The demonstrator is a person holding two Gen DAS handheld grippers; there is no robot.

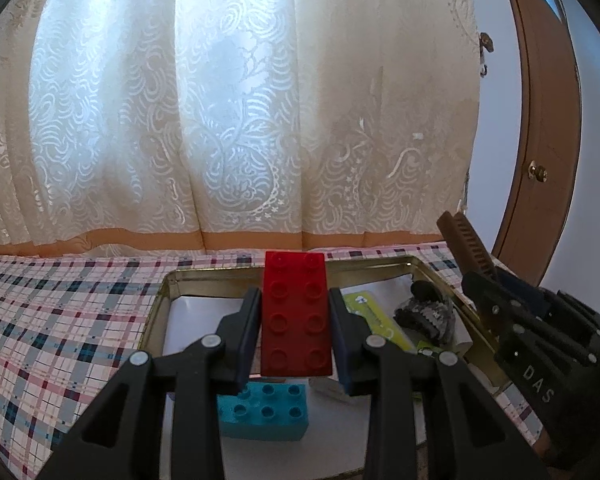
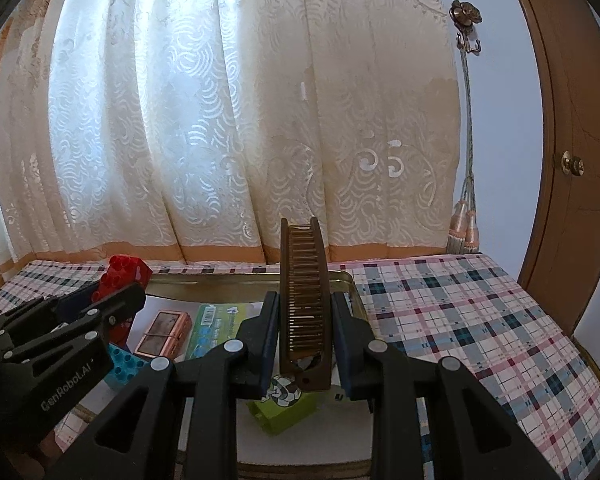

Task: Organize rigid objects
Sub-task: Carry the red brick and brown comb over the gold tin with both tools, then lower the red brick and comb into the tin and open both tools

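Two toy bricks, one comb, one tin tray.
Red brick [image 1: 296, 314] is clamped in the left hand-held gripper [image 1: 295, 336]; brown comb [image 2: 305, 304] is clamped in the right hand-held gripper [image 2: 305, 344]; turquoise brick [image 1: 265, 412] lies in the tray [image 1: 156, 312] below.

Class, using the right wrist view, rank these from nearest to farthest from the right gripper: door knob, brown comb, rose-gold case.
1. Brown comb, held in the right gripper.
2. Rose-gold case, left, in the tray.
3. Door knob, far right.

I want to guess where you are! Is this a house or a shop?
Probably a room in a house: a lacy curtain hangs behind a table with a plaid tablecloth, and a wooden door with a round knob stands at the right.
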